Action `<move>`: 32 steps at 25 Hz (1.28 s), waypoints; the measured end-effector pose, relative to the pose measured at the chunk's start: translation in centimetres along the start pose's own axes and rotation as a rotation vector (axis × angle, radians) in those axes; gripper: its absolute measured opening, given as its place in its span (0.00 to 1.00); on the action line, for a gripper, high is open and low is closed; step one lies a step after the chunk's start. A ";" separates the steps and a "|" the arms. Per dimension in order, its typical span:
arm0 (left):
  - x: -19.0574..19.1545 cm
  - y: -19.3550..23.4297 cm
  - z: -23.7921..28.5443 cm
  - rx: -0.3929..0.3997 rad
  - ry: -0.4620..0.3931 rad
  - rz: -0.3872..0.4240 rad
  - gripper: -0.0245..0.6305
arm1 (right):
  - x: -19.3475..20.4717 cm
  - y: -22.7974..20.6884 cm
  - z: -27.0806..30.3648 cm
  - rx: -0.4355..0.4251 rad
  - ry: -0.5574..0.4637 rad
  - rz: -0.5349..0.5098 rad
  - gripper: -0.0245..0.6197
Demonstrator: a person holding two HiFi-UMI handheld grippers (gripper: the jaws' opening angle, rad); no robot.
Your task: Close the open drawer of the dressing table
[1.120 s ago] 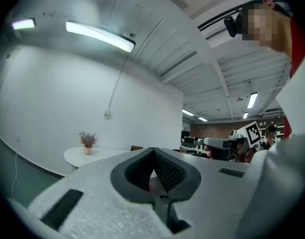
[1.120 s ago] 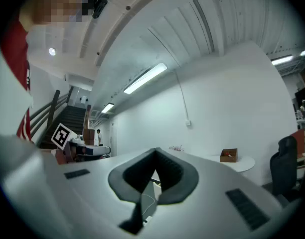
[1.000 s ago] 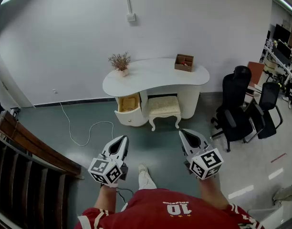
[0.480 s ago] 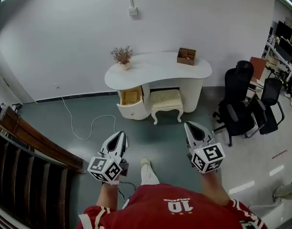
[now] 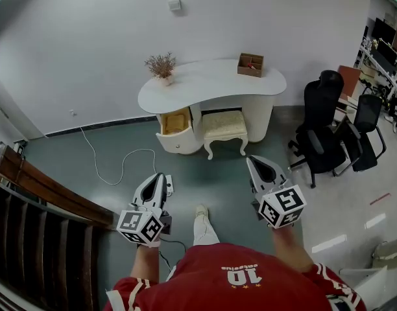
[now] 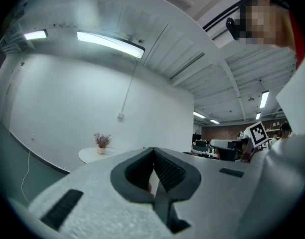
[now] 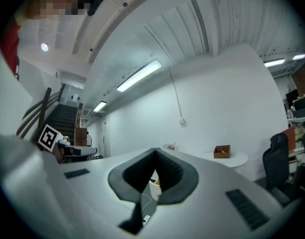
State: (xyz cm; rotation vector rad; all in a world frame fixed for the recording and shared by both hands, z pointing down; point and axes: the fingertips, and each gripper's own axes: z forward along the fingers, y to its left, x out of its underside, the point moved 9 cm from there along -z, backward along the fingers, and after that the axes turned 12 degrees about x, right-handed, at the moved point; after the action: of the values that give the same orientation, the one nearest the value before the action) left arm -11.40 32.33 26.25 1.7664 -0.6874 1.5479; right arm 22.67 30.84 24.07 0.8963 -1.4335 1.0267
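Note:
The white dressing table stands against the far wall. Its left drawer is pulled out and shows a wooden inside. Both grippers hover over the floor well short of the table, level and pointing toward it. The left gripper is shut with nothing in it, and the right gripper is shut and empty too. In the left gripper view the jaw tips meet, with the table top far off. In the right gripper view the tips also meet.
A cream stool sits under the table beside the drawer. A dried plant and a wooden box stand on top. Black office chairs are at the right, a white cable lies on the floor, and a wooden stair rail runs at the left.
The left gripper has drifted a little to the left in the head view, and the person's foot has shifted. Both grippers stay shut and the drawer stays open.

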 end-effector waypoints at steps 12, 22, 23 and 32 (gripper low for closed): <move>1.6 5.1 1.5 -0.053 0.030 -0.033 0.04 | 1.3 0.6 5.6 0.003 0.046 -0.001 0.04; 1.9 14.6 7.2 -0.103 0.022 -0.079 0.04 | 0.6 -0.4 18.1 -0.001 0.078 -0.055 0.04; 1.9 15.8 8.0 -0.107 0.023 -0.080 0.04 | 0.4 -0.6 19.8 -0.002 0.079 -0.061 0.04; 0.2 28.0 16.2 -0.035 0.073 -0.038 0.04 | 0.0 -0.4 34.2 0.038 0.115 -0.076 0.05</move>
State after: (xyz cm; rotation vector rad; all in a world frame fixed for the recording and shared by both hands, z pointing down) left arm -22.56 2.22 29.59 1.6795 -0.6373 1.5576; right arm 11.52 -1.52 23.47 0.8986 -1.2788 1.0346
